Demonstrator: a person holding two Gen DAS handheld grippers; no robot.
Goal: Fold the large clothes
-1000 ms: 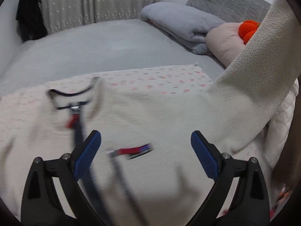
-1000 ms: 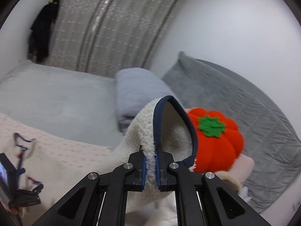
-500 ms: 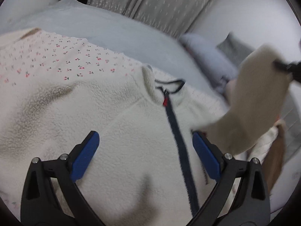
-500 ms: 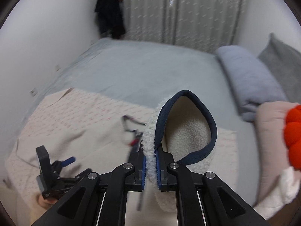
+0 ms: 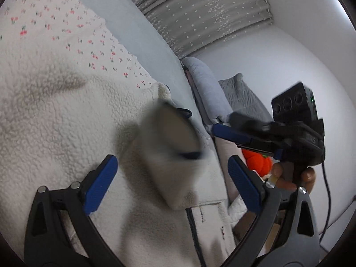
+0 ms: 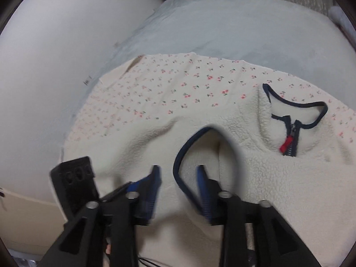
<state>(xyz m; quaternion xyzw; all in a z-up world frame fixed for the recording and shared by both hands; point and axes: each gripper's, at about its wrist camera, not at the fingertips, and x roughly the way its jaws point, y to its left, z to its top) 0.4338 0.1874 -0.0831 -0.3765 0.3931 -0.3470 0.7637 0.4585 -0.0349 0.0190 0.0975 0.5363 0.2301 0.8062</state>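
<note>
Half a second ago the right gripper (image 6: 178,189) was clamped on the navy-trimmed cuff (image 6: 200,151) and carrying it across; now its jaws stand apart and the cuff lies loose between them, blurred in both views, so the sleeve (image 5: 169,155) looks to have just been let go over the chest of the fleece jacket (image 5: 66,133).

That jacket lies front-up on the cherry-print blanket (image 6: 166,89), which is spread on the grey bed (image 6: 244,26). Taking the zipper (image 6: 291,142) as the landmark: the collar (image 6: 296,113) sits at its top end, the released cuff lies just to the side of it on the chest, and the zip line runs from the collar down toward the hem, which gives the garment's long axis.

From the left wrist view, the left gripper (image 5: 171,184) hangs spread wide and empty over the chest, with the folded sleeve between and beyond its fingers (nothing is pinched). The right gripper is the nearer one to the cuff. The next move, I judge, is the opposite sleeve, on the far side of the zipper from the cuff's origin, and the left gripper is better placed for it.

A pillow (image 5: 207,93) and an orange plush (image 5: 258,162) lie beyond the jacket's edge.
</note>
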